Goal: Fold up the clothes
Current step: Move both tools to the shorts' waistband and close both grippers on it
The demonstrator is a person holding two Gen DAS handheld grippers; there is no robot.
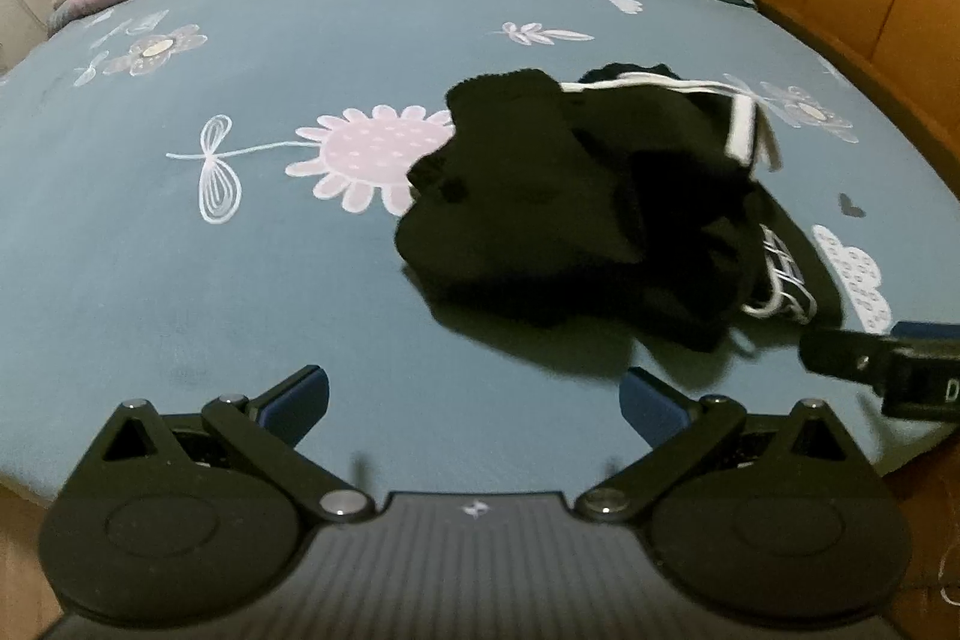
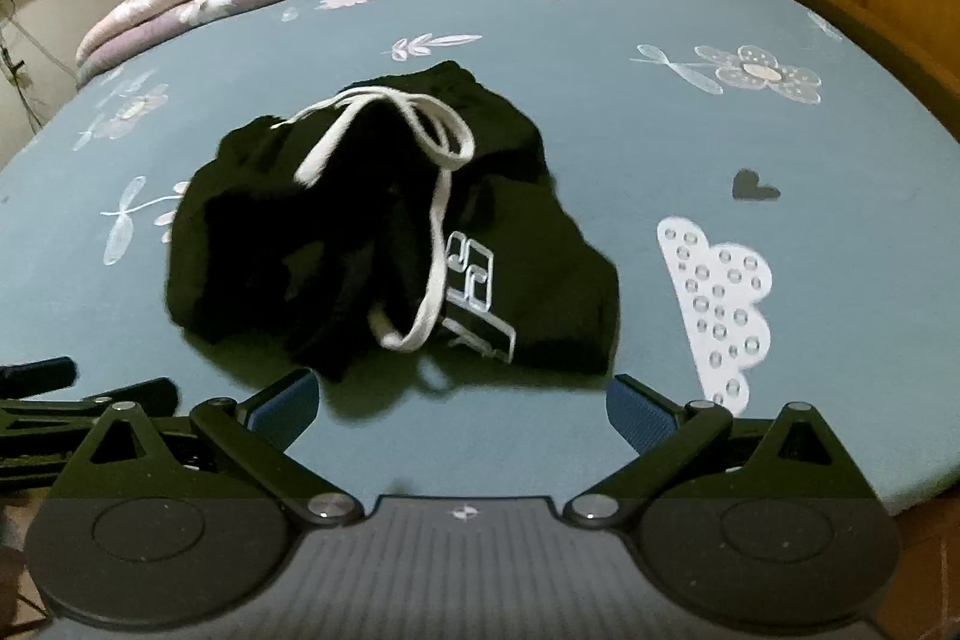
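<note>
Lying crumpled on the teal floral bedsheet point(image 2: 600, 100), black drawstring shorts point(image 2: 384, 244) carry a white cord point(image 2: 432, 196) and white lettering, possibly a logo. Waistband faces the far pillows; long axis runs near-to-far. Left gripper point(image 1: 474, 400) and right gripper point(image 2: 462, 409): both released, empty.

Both wrist views low over bed point(image 1: 240, 280), facing headboard; sharing black garment point(image 2: 372, 244)

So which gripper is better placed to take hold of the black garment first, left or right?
Probably the right gripper: the black garment lies straight ahead between its open fingers. The left gripper, also open, sees it off to its right.
</note>
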